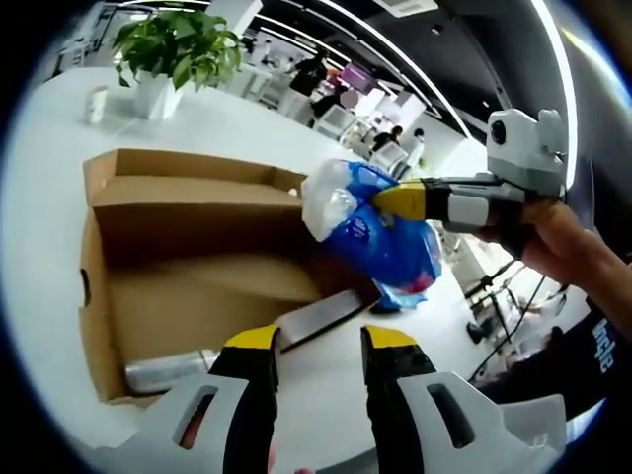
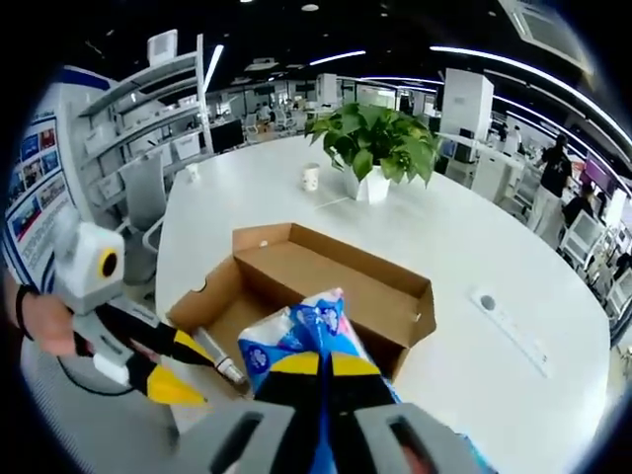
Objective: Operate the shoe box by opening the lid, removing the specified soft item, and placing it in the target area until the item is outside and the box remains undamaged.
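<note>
The brown cardboard shoe box (image 1: 148,197) lies open on the white table, its lid flap folded back. A soft blue and white plastic-wrapped pack (image 1: 380,237) hangs over the box's right end, with my right gripper (image 1: 400,202) shut on its top. In the right gripper view that pack (image 2: 291,341) bulges out past my shut right gripper (image 2: 321,363), with the box (image 2: 346,272) beyond it. My left gripper (image 1: 321,341) stands open over the box's near edge, nothing between its jaws, and it comes in from the left in the right gripper view (image 2: 183,367).
A silver tube-shaped item (image 1: 168,373) lies in the box's near corner, beside a flat grey strip (image 1: 321,316). A potted plant (image 2: 380,148), a white cup (image 2: 311,176) and a white power strip (image 2: 509,316) stand on the table. A hand (image 1: 568,237) holds the right gripper.
</note>
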Motion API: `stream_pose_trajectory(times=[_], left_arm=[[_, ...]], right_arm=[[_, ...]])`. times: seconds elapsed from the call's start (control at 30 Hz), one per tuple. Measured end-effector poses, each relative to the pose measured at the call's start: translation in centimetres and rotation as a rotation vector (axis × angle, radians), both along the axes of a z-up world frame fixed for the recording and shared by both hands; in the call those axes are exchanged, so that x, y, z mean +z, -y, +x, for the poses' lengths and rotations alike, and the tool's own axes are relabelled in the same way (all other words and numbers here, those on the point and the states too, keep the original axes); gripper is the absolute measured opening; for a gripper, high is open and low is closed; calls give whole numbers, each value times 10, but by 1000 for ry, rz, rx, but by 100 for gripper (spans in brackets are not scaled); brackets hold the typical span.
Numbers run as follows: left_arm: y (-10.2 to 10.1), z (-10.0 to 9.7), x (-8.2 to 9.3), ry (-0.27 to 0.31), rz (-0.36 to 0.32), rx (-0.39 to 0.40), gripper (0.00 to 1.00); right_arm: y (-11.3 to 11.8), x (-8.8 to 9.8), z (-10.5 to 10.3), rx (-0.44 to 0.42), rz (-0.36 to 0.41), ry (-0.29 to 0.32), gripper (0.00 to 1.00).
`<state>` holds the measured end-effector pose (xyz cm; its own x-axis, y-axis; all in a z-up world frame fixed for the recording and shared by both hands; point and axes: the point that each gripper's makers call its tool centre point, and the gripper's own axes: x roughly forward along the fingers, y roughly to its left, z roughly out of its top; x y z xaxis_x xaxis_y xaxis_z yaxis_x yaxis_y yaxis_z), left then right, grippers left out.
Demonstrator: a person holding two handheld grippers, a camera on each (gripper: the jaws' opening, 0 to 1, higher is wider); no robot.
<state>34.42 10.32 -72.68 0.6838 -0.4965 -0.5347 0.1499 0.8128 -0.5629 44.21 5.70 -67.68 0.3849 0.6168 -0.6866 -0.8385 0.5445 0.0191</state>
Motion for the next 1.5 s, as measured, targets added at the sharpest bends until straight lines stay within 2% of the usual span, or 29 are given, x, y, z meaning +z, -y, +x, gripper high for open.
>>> stream_pose_trajectory(times=[0.5, 0.8, 0.97, 1.5], left_arm=[[4, -2, 0, 4, 12, -20, 33], [7, -1, 1, 23, 50, -49, 33], [6, 0, 1, 23, 63, -50, 33], [6, 0, -2, 35, 115, -80, 34]], right_arm=[[58, -1, -6, -24, -39, 15, 0], [94, -4, -11, -49, -59, 14, 0], [117, -9, -16, -58, -76, 10, 0], [205, -41, -35, -90, -161, -27, 0]])
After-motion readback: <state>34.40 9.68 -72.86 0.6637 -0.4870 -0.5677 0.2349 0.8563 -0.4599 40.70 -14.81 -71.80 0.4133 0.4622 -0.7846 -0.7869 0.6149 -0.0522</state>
